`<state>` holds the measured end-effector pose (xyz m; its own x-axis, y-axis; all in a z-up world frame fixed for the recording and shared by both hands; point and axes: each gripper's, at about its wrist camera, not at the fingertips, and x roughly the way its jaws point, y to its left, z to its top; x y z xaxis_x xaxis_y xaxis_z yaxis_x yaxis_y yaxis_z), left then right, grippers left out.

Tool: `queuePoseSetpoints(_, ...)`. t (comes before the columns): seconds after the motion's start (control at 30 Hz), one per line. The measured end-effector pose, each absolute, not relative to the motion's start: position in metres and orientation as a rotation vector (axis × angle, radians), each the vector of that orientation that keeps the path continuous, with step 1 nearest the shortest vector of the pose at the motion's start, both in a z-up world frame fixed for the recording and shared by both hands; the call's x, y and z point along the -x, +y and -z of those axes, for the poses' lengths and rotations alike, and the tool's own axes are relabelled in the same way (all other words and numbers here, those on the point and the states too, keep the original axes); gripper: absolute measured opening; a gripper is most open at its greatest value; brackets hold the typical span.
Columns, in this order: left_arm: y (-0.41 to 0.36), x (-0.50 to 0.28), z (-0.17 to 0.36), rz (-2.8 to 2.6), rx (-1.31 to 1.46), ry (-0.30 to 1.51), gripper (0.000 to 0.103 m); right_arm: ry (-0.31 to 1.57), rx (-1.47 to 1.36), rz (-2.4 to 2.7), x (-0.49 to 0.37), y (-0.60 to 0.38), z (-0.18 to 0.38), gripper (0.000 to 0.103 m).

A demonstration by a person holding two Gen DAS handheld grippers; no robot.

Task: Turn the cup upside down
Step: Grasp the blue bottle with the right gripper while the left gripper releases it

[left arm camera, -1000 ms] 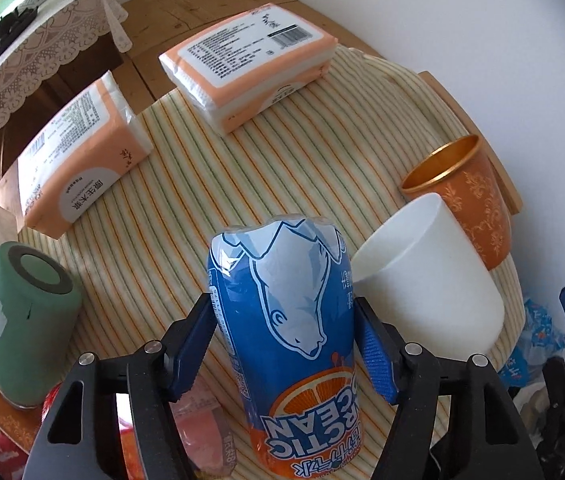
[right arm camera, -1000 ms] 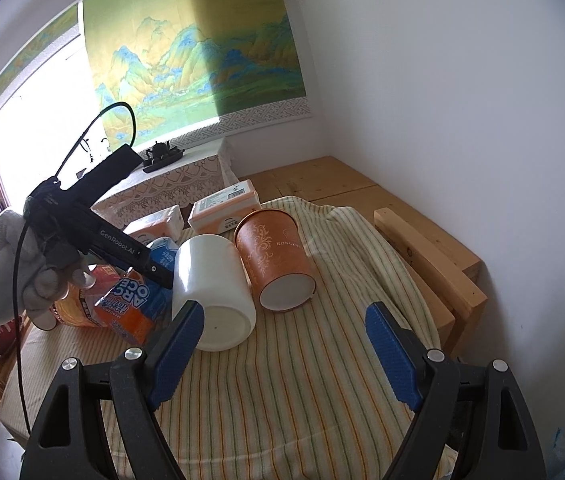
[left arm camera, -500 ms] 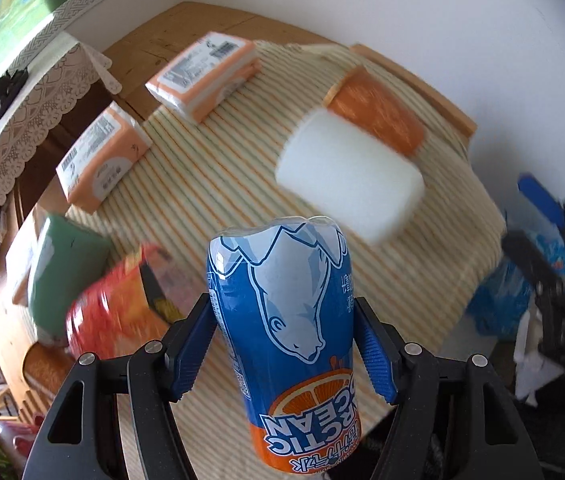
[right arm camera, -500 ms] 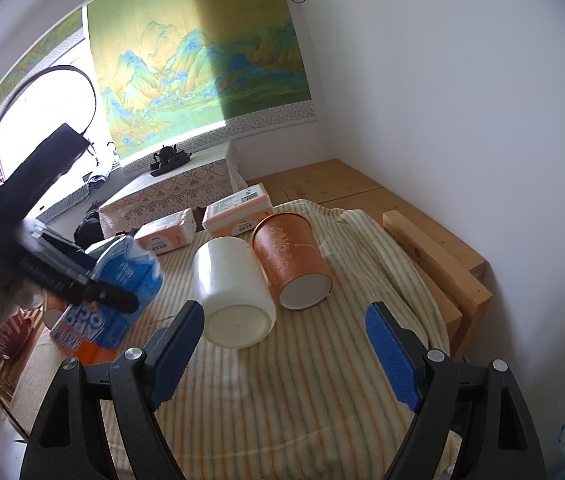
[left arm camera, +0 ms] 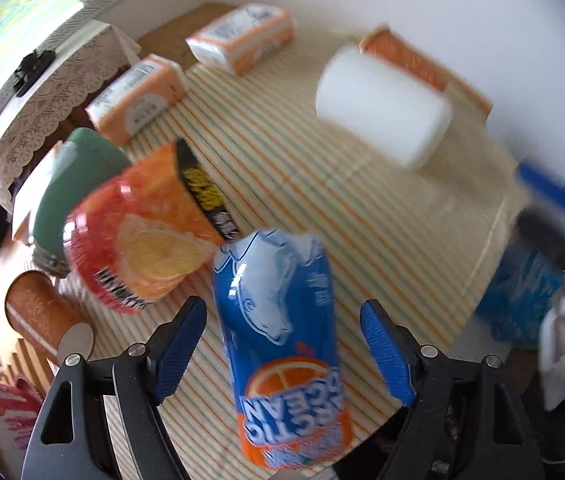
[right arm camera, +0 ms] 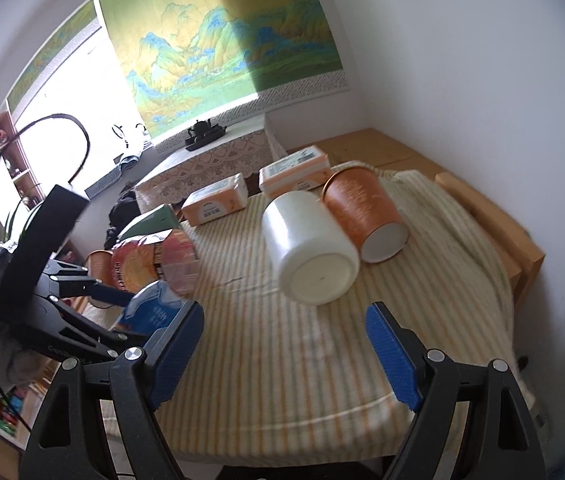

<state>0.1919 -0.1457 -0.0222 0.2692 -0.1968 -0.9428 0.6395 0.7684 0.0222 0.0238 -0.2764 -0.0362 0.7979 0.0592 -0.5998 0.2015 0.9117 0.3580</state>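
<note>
A blue can-shaped cup (left arm camera: 282,320) with a polar bear and upside-down "ARCTIC OCEAN" lettering stands between the fingers of my left gripper (left arm camera: 282,320). The jaws are spread wide, with a gap on each side of the cup, so the gripper is open. From the right wrist view, the left gripper (right arm camera: 126,318) and a person's gloved hand are at the left, with the blue cup (right arm camera: 152,312) partly hidden. My right gripper (right arm camera: 282,316) is open and empty above the striped cloth (right arm camera: 282,368). A white cup (right arm camera: 310,248) and an orange cup (right arm camera: 366,212) appear to lie on their sides, bases towards it.
An orange-red snack tub (left arm camera: 142,232), a green cup (left arm camera: 70,188) and an orange tube (left arm camera: 46,320) crowd the left side. Two tissue packs (left arm camera: 138,96) (left arm camera: 242,36) lie at the back. A wooden bench edge (right arm camera: 490,224) runs along the wall.
My left gripper has opened and let go of the blue cup, and its view has swung left and back. The right gripper has drawn a little closer to the white cup.
</note>
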Motion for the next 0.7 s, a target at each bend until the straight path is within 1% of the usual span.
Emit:
queuePoseSetpoints(0.1, -0.118, -0.181, 0.001, 0.596, -0.365, 1.111, 0.083, 0.693, -0.467, 0.022, -0.034, -0.267, 0.041, 0.080)
queuePoseSetpoints(0.17, -0.090, -0.170, -0.011, 0.571, -0.296, 1.061, 0.086, 0.718, -0.472, -0.019, -0.043, -0.256, 0.044, 0.080)
queuePoseSetpoints(0.3, -0.036, -0.147, -0.022, 0.504, -0.154, 0.994, 0.086, 0.788, -0.514, -0.107, -0.071, -0.233, 0.052, 0.080)
queuePoseSetpoints(0.5, 0.051, -0.099, -0.010, 0.358, 0.006, 0.956, 0.086, 0.929, -0.671, -0.193, -0.114, -0.209, 0.077, 0.080)
queuePoseSetpoints(0.7, 0.095, -0.072, 0.004, 0.312, 0.077, 0.939, 0.086, 1.000, -0.749, -0.223, -0.140, -0.197, 0.089, 0.080)
